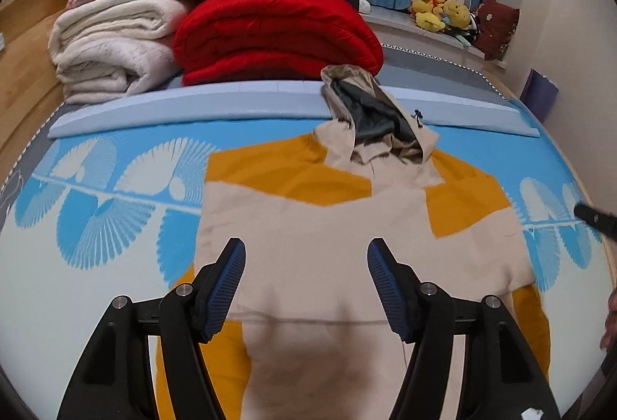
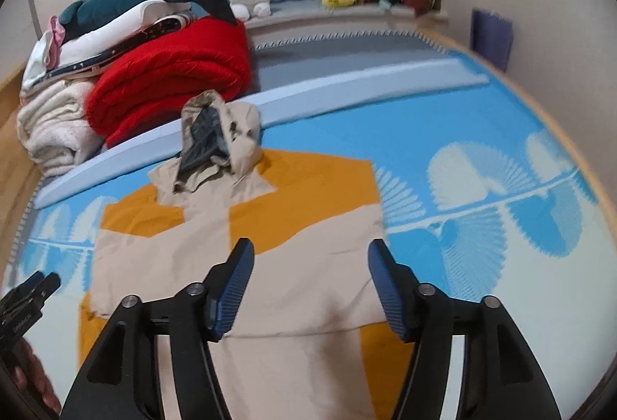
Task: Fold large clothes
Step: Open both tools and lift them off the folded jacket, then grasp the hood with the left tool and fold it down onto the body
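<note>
Beige-and-mustard hooded jacket (image 1: pixel 308 227) lay flat before the red folded quilt (image 1: pixel 277 34), sleeves folded in. Left gripper (image 1: pixel 306 285) and right gripper (image 2: pixel 310 285) hovered above, jaws wide, empty. Next, probably: hem toward hood.

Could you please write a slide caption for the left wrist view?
Open left gripper above a partly folded beige-and-mustard hooded jacket on a blue fan-patterned bedspread.
</note>
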Motion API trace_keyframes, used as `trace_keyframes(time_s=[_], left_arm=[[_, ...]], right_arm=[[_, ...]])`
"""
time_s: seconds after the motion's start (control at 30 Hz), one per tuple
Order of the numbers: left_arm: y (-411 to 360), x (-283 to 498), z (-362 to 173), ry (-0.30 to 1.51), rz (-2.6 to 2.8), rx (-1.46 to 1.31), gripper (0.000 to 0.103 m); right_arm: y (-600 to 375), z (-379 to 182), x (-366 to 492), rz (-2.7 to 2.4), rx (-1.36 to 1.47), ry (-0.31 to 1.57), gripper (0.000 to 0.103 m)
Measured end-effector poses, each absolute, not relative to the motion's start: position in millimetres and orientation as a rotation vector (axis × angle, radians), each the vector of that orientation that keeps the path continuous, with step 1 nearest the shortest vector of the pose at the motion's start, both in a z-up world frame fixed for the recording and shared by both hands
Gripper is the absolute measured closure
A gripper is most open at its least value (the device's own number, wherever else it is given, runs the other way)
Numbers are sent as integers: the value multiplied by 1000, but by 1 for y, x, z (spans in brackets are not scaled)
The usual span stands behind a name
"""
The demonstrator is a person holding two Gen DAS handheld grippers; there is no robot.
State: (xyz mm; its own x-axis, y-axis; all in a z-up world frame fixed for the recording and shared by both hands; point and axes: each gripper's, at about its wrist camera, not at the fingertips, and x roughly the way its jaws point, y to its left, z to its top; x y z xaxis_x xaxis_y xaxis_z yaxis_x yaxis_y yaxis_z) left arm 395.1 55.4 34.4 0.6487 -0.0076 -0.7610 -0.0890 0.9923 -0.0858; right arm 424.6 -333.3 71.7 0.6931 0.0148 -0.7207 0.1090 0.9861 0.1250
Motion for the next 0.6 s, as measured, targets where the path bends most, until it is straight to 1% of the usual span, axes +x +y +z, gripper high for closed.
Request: trace_keyframes(time_s=[0.1, 0.2, 0.27, 0.37, 0.43, 0.47, 0.53, 0.57, 0.6], left_arm=[[60, 447, 43, 912, 48, -177, 41], [66, 510, 42, 931, 60, -211, 41], [66, 547, 33, 952, 73, -201, 41], [67, 609, 13, 989, 74, -207, 44], [66, 653, -5, 1011, 73, -206, 48], [66, 666, -8, 1015, 66, -207, 48], [65, 703, -19, 1009, 61, -215, 48], [65, 717, -23, 1000, 49, -225, 48], [63, 727, -26, 995, 38, -234, 48]], right_arm=[[-338, 72, 425, -38, 177, 810, 39], [-337, 68, 427, -51, 104, 820, 39], [-340, 64, 430, -65, 87, 837, 39], [-350, 55, 437, -91, 93, 867, 39], [-355, 52, 442, -122, 85, 872, 39], [-357, 49, 444, -137, 81, 877, 41], [-362, 42, 449, -166, 93, 897, 47], [-364, 37, 452, -179, 107, 907, 58], [-365, 35, 453, -186, 117, 913, 73]])
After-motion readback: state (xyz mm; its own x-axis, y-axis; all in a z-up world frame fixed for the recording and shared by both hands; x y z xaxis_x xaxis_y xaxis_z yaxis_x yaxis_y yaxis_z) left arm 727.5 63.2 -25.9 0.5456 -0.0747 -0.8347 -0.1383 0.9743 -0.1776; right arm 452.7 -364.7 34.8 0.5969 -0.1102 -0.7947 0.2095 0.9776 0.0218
